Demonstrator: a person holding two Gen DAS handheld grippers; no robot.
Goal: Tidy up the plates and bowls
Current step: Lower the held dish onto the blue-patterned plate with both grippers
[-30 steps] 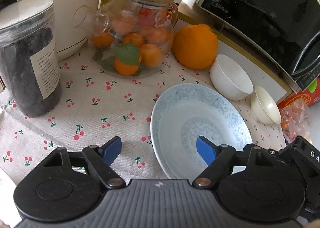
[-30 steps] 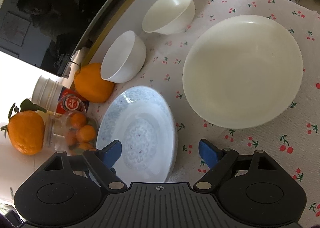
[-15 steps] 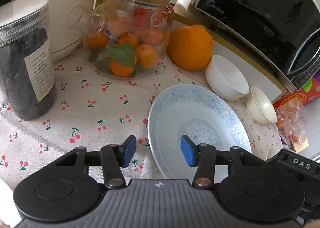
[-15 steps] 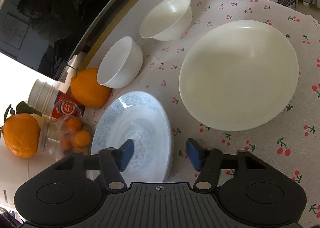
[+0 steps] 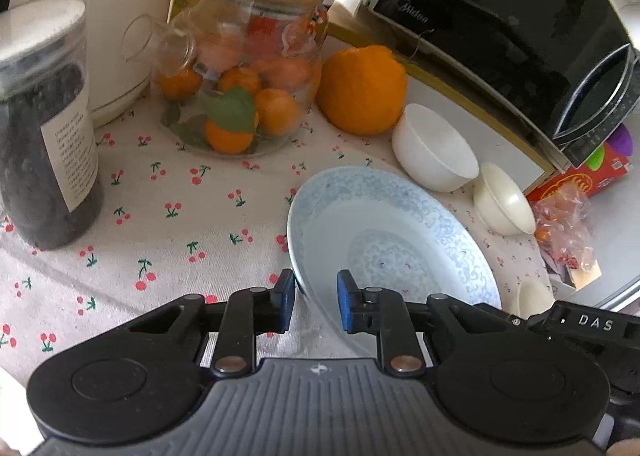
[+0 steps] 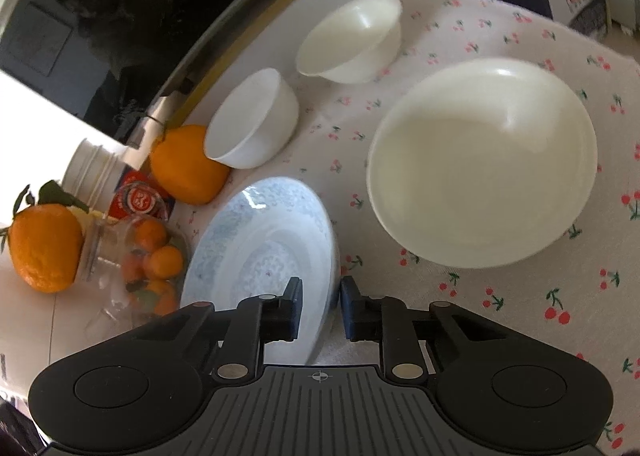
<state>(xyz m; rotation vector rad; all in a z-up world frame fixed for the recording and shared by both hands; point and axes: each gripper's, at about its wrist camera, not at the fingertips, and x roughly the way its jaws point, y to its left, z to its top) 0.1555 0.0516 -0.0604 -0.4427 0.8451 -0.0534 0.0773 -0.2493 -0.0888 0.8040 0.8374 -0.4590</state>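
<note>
Big cream plate (image 6: 482, 161) sits on the cherry tablecloth (image 5: 168, 211), the blue patterned plate (image 5: 384, 240) just beside it. Left gripper (image 5: 316, 306) and right gripper (image 6: 320, 308) each straddle its rim on opposite sides, fingers narrowed; can't tell if they're actually pinching. Two small white bowls (image 6: 254, 119) behind.

The surface (image 5: 168, 232) wears a pale cloth printed with red cherries. On it, in the left wrist view, stand a dark-filled jar (image 5: 44, 135) at left, a glass jar of small oranges (image 5: 240, 95) at upper centre, a large orange (image 5: 362, 89), a white bowl (image 5: 436, 147), a cream bowl (image 5: 504, 203) and a blue-patterned plate (image 5: 400, 240), possibly tipped. In the right wrist view a large cream plate (image 6: 480, 163) sits at right.
</note>
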